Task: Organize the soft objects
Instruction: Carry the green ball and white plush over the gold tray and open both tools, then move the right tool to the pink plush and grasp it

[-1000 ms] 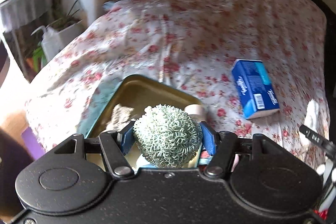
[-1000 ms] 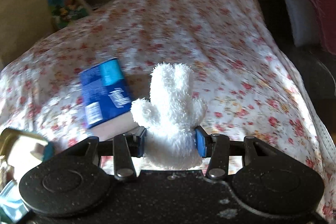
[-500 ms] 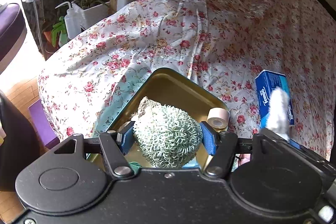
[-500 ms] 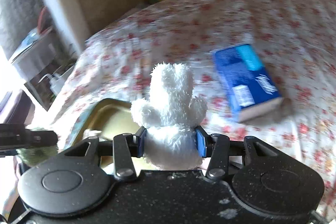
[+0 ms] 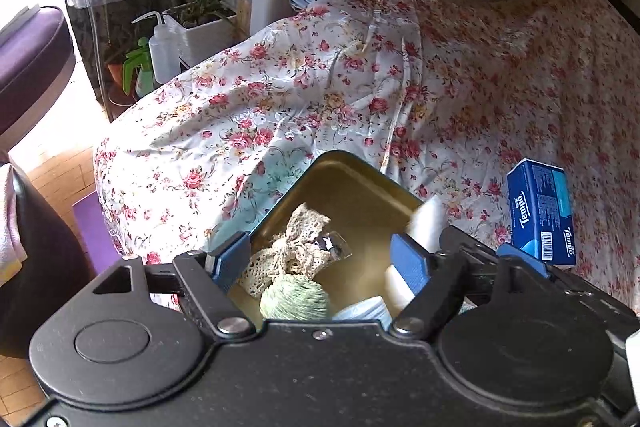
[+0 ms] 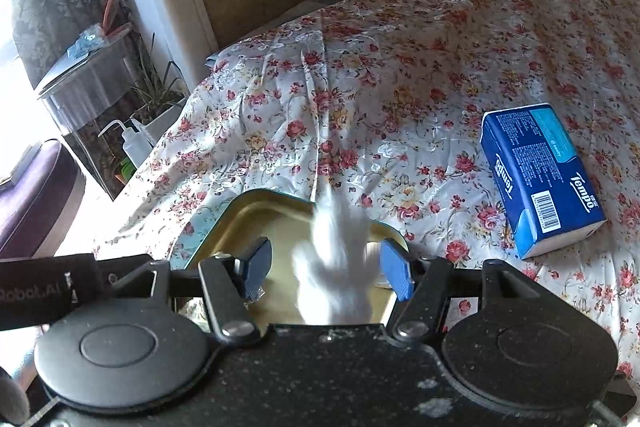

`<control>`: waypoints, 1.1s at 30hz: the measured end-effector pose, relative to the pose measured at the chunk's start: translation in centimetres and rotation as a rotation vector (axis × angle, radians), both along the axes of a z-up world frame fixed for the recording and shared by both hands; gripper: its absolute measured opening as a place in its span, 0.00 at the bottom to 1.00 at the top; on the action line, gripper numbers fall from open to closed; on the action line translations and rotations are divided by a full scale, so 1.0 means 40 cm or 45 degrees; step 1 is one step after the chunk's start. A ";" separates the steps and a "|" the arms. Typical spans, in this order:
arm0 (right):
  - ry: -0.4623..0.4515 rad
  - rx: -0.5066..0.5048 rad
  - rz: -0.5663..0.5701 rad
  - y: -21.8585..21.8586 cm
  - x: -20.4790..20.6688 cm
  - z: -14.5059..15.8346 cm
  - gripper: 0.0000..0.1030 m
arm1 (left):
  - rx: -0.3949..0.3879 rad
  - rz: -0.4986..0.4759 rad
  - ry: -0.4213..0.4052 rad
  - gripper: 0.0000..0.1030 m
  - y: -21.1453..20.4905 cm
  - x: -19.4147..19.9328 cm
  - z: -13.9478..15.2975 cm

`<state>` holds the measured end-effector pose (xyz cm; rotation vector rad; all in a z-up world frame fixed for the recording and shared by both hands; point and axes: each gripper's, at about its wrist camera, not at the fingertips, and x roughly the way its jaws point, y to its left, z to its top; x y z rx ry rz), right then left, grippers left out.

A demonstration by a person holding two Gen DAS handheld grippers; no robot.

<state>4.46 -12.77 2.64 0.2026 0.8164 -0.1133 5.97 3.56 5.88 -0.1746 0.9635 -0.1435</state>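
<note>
Sitting on the rose-print bedspread (image 5: 320,115), a gold-lined tin (image 5: 352,183) holds what has been gathered so far. At its left lies a crumpled piece of cream lace (image 5: 296,247), and just in front of that a pale green looped scrubber ball (image 5: 294,301) rests on the tin's floor. The left gripper (image 5: 320,259) hangs over it with its jaws opening, blue pads clear of the ball on both sides. Further right in the tin are a pale roll of tape (image 5: 396,285) and a bit of light blue cloth (image 5: 364,309).

The right gripper (image 6: 326,271) is also over the tin (image 6: 256,211), jaws opening, with a fluffy white plush toy (image 6: 334,267) between the pads, blurred and loose from them. Well to the right, a blue Tempo tissue pack (image 6: 540,179) lies flat on the bedspread, outside the tin.
</note>
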 end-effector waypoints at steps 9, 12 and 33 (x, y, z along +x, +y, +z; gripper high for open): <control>0.027 -0.003 -0.050 -0.034 -0.028 -0.012 0.58 | 0.002 -0.018 0.011 0.71 -0.009 -0.010 -0.003; 0.037 0.000 -0.077 -0.054 -0.045 -0.016 0.58 | 0.005 -0.027 0.016 0.71 -0.011 -0.011 -0.004; 0.077 -0.007 -0.349 -0.302 -0.286 -0.065 0.61 | 0.084 -0.283 0.039 0.72 -0.143 -0.076 -0.030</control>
